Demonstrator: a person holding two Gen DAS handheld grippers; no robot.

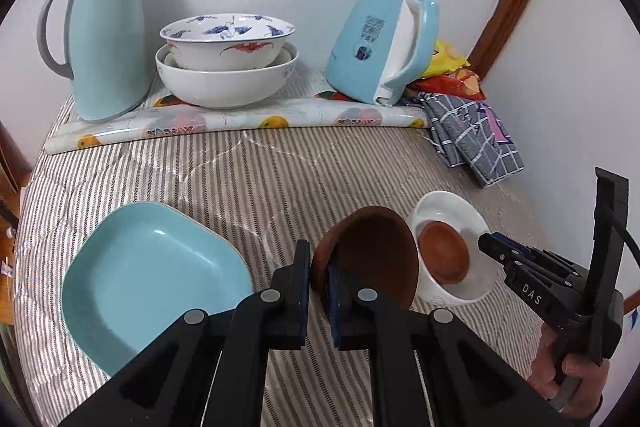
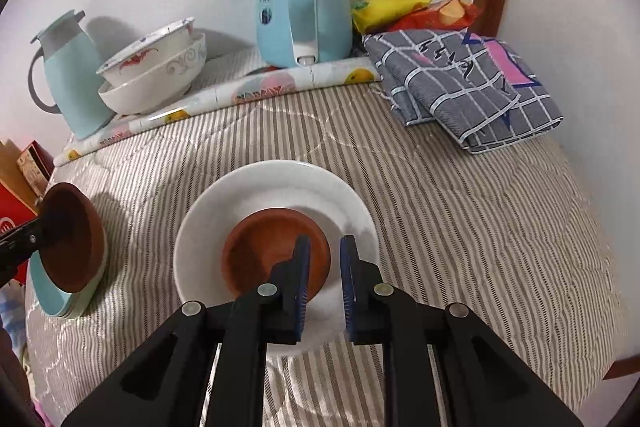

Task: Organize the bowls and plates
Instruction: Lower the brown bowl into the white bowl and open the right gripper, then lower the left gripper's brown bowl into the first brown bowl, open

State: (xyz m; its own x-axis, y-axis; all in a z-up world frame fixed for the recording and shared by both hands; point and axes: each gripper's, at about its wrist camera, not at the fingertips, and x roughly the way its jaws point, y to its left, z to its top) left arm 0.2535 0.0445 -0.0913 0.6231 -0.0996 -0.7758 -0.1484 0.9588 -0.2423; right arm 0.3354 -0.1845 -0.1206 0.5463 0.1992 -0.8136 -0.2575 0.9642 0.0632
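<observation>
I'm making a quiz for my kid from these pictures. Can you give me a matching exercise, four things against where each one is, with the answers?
Things
1. brown bowl
2. small brown dish
3. crane bowl
4. checked cloth

Places
A. nested in a plain white bowl by the wall
B. tilted, gripped at its rim by the left gripper
C. folded at the back right of the striped cover
D. sitting in the white plate

Pairs: 1-B, 2-D, 3-A, 4-C

Black left gripper (image 1: pixel 318 291), blue-lined jaws, silver screws, "DAS" marking
</observation>
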